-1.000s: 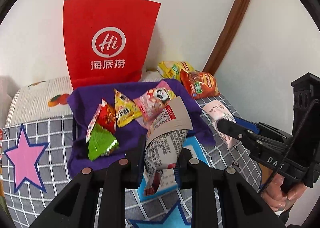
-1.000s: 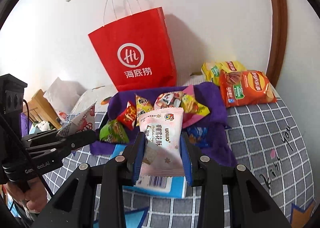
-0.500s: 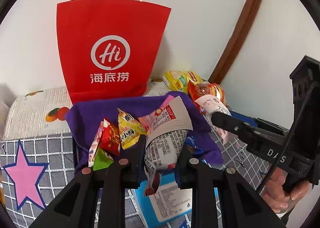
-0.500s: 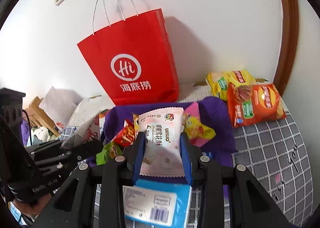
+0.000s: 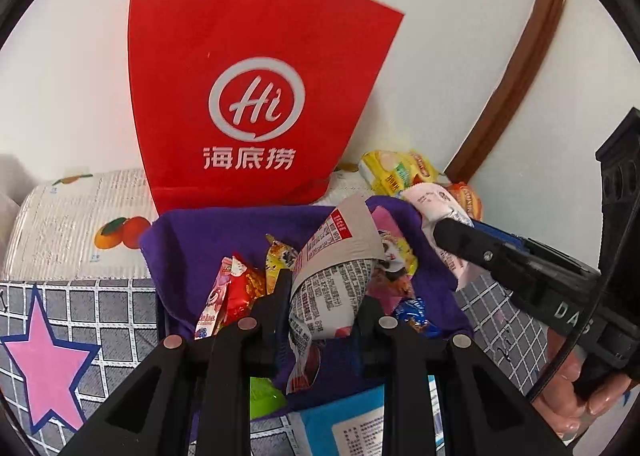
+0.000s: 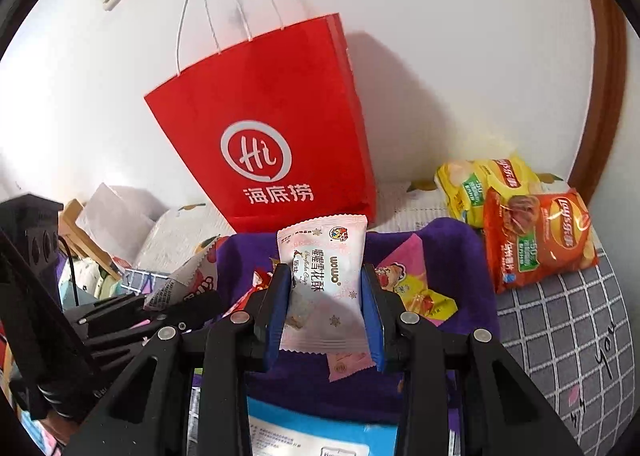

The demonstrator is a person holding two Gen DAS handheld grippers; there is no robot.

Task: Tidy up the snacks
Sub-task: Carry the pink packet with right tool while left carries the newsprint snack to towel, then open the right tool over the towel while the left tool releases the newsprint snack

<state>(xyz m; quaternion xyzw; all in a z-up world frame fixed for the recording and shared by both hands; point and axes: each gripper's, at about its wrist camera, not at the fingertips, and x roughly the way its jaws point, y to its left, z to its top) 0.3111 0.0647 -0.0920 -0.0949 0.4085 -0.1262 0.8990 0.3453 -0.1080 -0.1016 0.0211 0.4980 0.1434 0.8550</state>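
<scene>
My left gripper (image 5: 324, 296) is shut on a grey-white snack packet with small print (image 5: 336, 276), held upright over a purple cloth (image 5: 208, 240). Several small snack packs lie on that cloth, among them a red one (image 5: 240, 292) and a yellow one (image 5: 278, 260). My right gripper (image 6: 326, 292) is shut on a pale pink snack packet (image 6: 328, 276) above the same purple cloth (image 6: 452, 248). A red paper bag (image 5: 256, 95) with white handles stands upright against the wall behind the cloth, also the red paper bag (image 6: 276, 135) in the right wrist view. Each gripper shows in the other's view: right gripper (image 5: 460, 232), left gripper (image 6: 192, 296).
A yellow chip bag (image 6: 480, 183) and an orange chip bag (image 6: 540, 236) lie at the right by a brown door frame (image 6: 604, 75). A blue-and-white pack (image 5: 360, 424) lies near the front. The checked bedcover (image 6: 560, 328) has a pink star (image 5: 44, 368). A hand (image 5: 576, 400) grips the right handle.
Both grippers have moved forward toward the red bag and a little lower, each keeping its packet. The bag and purple cloth look larger and nearer now.
</scene>
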